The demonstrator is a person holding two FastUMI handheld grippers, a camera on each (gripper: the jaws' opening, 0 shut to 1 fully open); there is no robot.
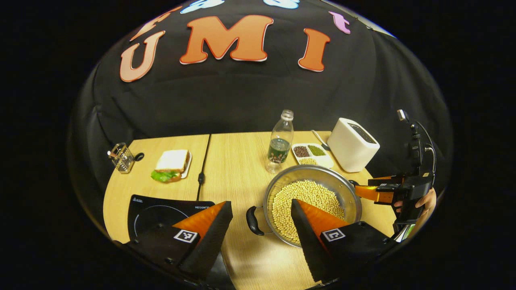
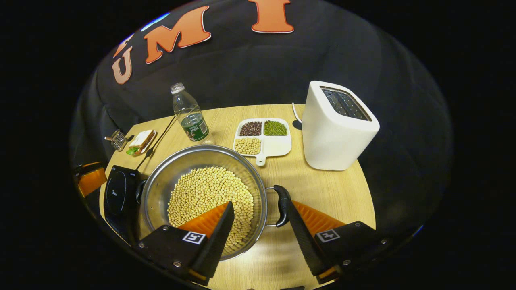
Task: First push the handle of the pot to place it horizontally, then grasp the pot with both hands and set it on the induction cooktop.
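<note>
A steel pot point(image 1: 346, 193) full of soybeans stands on the wooden table, its two black handles pointing sideways. My left gripper point(image 1: 261, 206) is open and straddles the left handle point(image 1: 253, 220): one finger is outside it and the other hangs over the beans. In the right gripper view, the pot point(image 2: 161, 181) is close below. There my right gripper point(image 2: 258, 208) is open around the right handle point(image 2: 281, 203) and the rim. The black induction cooktop point(image 1: 155, 211) lies just left of the pot, also seen at the table's left edge point(image 2: 116, 192). The right gripper point(image 1: 383, 192) shows beyond the pot's far rim.
Behind the pot stand a water bottle point(image 2: 190, 114), a divided dish of beans point(image 2: 262, 137) and a white toaster point(image 2: 336, 127). A sandwich on a plate point(image 1: 172, 165) and a small wire basket point(image 1: 121, 157) sit at the back left. A black cable point(image 1: 201, 173) crosses the table.
</note>
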